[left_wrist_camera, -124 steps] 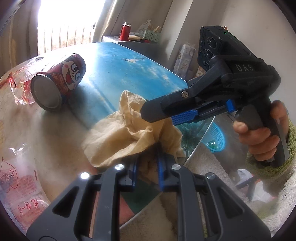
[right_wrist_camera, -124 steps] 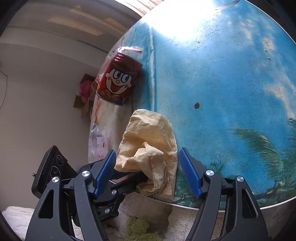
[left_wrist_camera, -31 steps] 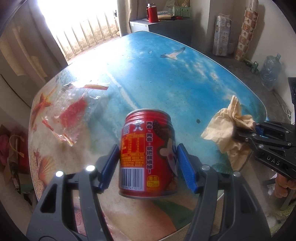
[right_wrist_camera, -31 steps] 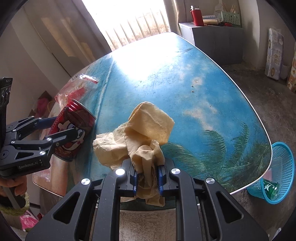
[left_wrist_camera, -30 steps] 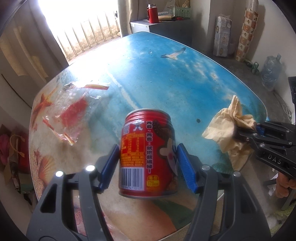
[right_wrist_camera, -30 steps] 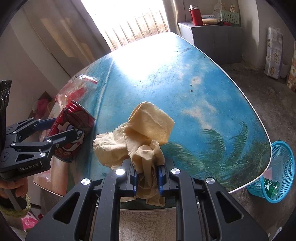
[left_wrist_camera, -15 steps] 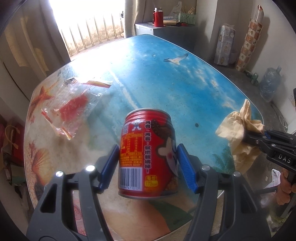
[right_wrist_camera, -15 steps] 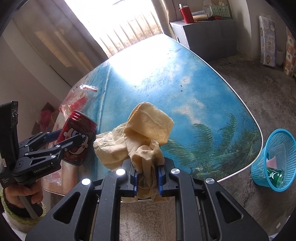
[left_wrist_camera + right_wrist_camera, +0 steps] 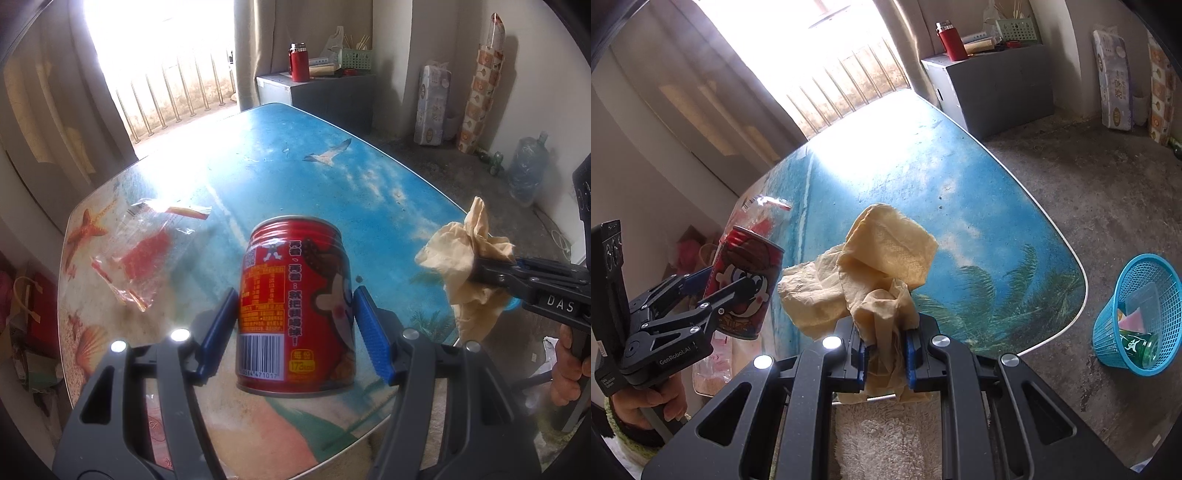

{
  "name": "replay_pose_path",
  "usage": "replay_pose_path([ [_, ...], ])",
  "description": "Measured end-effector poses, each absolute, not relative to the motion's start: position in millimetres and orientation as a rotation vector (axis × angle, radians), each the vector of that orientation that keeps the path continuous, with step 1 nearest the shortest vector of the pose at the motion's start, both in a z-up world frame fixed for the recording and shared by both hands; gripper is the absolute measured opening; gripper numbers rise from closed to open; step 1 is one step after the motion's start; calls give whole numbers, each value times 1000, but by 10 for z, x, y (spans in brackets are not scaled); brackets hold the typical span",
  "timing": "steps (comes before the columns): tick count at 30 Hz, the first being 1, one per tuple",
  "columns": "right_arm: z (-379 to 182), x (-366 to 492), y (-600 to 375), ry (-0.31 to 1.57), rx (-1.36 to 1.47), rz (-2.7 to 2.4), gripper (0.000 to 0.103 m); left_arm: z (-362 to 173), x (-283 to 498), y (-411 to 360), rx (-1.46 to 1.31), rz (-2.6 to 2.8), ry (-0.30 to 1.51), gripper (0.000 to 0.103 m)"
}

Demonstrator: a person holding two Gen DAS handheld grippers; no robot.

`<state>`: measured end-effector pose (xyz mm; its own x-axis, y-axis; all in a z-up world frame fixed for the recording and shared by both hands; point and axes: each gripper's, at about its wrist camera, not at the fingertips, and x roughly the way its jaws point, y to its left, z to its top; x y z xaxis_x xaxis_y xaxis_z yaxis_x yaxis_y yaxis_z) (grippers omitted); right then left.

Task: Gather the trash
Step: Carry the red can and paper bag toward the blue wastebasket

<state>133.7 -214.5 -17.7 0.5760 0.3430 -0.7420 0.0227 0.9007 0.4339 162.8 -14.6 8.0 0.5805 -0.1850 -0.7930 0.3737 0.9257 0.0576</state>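
Left wrist view: the left gripper [image 9: 293, 328] clamps the red can [image 9: 295, 306] between its fingers, clear of the table [image 9: 258, 177].

Right wrist view: the right gripper [image 9: 884, 354] pinches the crumpled tissue [image 9: 871, 273] (both lifted); next, I judge, carry them to the blue basket [image 9: 1108, 332], well right of the fingers.

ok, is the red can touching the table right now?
Apart. In the right wrist view the red can hangs clamped in the left gripper, its base clear of the table. The left wrist view agrees: the can's rim floats above the tabletop.
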Motion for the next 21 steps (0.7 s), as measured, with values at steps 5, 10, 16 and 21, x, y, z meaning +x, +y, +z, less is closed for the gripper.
replay_pose_path([
  [5, -126, 1281, -2246, 931, 438, 180, 15, 148, 1592, -225, 240, -338, 873, 60],
  [10, -156, 1209, -2319, 936, 459, 173, 15, 140, 1557, -294, 252, -348, 874, 60],
  [16, -180, 1220, -2406, 936, 483, 161, 15, 117, 1543, -368, 274, -351, 877, 60],
  [21, -184, 1214, -2471, 933, 497, 159, 15, 131, 1514, -439, 294, -346, 867, 61],
])
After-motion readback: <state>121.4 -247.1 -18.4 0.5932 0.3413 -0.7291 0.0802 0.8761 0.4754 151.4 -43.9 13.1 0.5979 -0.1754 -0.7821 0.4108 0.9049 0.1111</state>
